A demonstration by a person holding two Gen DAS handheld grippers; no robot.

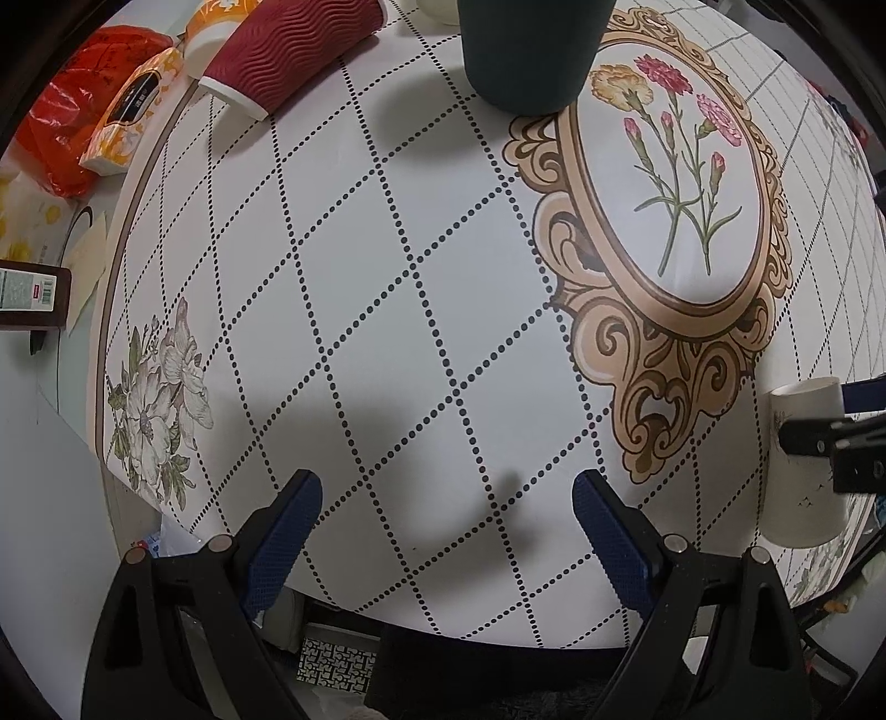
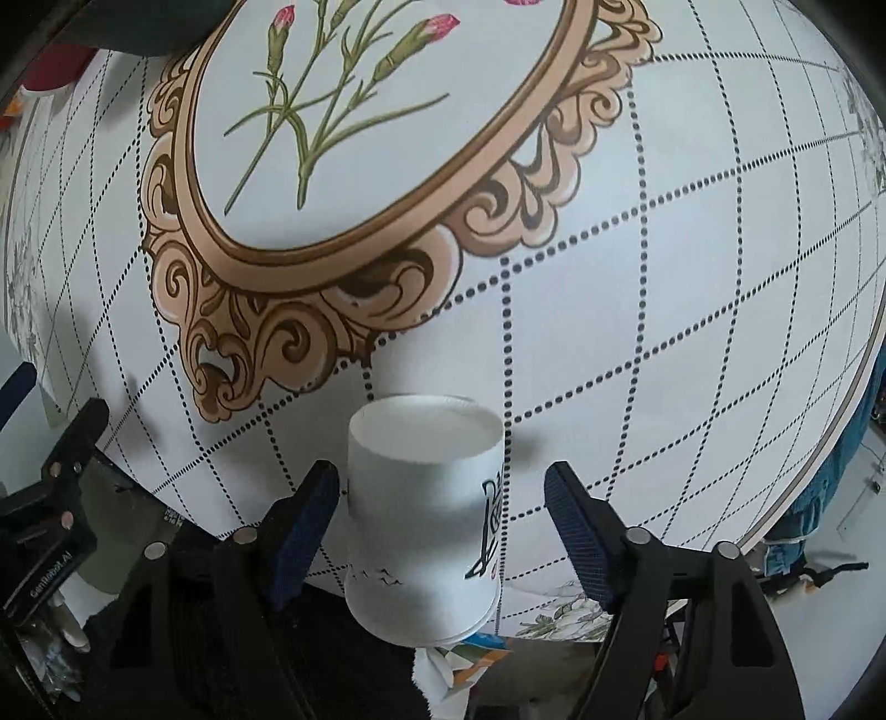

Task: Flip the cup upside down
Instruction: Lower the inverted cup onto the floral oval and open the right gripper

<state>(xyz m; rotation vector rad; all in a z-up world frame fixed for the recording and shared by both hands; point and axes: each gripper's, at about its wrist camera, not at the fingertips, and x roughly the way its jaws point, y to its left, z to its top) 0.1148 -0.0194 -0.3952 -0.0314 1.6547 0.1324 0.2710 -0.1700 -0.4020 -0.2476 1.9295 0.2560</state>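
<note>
A white paper cup [image 2: 423, 515] with black drawing stands upside down, base up, near the table's front edge. My right gripper [image 2: 443, 509] is open with its fingers on either side of the cup; the left pad is close to the wall and the right pad stands apart. The same cup [image 1: 805, 465] shows at the right edge of the left wrist view, with the right gripper beside it. My left gripper [image 1: 447, 507] is open and empty over the tablecloth.
The round table [image 1: 387, 249] has a dotted-grid cloth with a floral medallion [image 1: 675, 183]. A dark green cup [image 1: 531, 50] stands at the back. A red ribbed cup [image 1: 293, 50] lies on its side, with an orange cup [image 1: 216, 27], a tissue pack [image 1: 133, 116] and a red bag [image 1: 72, 111].
</note>
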